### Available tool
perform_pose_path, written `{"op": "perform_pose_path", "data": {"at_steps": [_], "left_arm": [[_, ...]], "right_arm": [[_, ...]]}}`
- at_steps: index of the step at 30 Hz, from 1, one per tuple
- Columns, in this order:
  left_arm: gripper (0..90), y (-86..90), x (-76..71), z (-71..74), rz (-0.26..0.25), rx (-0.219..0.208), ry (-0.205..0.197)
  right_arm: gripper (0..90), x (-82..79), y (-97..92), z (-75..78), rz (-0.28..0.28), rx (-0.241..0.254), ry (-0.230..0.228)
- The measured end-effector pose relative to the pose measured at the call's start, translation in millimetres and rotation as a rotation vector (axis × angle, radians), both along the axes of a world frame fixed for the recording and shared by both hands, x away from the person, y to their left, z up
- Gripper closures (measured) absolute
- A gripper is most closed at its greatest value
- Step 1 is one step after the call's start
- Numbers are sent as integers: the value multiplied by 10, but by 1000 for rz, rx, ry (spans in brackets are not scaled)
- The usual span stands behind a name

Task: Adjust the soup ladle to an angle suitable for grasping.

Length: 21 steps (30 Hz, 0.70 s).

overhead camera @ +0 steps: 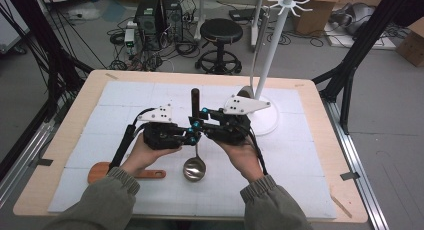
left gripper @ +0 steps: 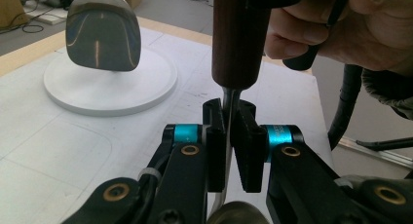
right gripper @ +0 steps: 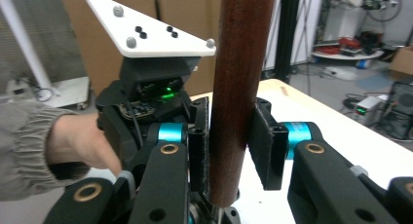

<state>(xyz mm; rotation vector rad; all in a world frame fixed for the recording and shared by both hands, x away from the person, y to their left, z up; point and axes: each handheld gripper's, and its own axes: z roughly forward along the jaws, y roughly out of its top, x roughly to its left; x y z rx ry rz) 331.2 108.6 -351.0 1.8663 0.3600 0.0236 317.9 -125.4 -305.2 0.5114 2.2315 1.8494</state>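
No brand, label or writing can be read anywhere. At the lower centre of the high view, the ladle (overhead camera: pixel 194 165) hangs upright above the tabletop (overhead camera: pixel 320 155), bowl down. The left gripper (overhead camera: pixel 192 136) has its jaws clamped tight on the thin metal shaft just under the dark wooden handle (overhead camera: pixel 195 101). The right gripper (overhead camera: pixel 198 116), just above, has its jaws around that handle, one pad touching, the other slightly off. At lower left lies a wooden spatula (overhead camera: pixel 107 171). Farther back, right of centre, stands a white rack (overhead camera: pixel 267 65), a spatula (left gripper: pixel 103 31) hanging at its base.
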Motion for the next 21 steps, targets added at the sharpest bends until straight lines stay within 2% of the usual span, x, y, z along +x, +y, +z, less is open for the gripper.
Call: {"op": "perform_pose_path", "data": {"at_steps": [4,8,14,21], "left_arm": [[797,36,17,-6,-9,-13,23],[810,57,12,7,-12,-16,9],[836,36,-18,10,-7,5,-24],[840,34,-23,11,15,0,-23]], "right_arm": [[732,3,-8,11,38,-2,1],[733,17,-19,12,67,12,0],[717,31,-23,-15,53,31,15],[665,14,-15,-50,20,22,0]]}}
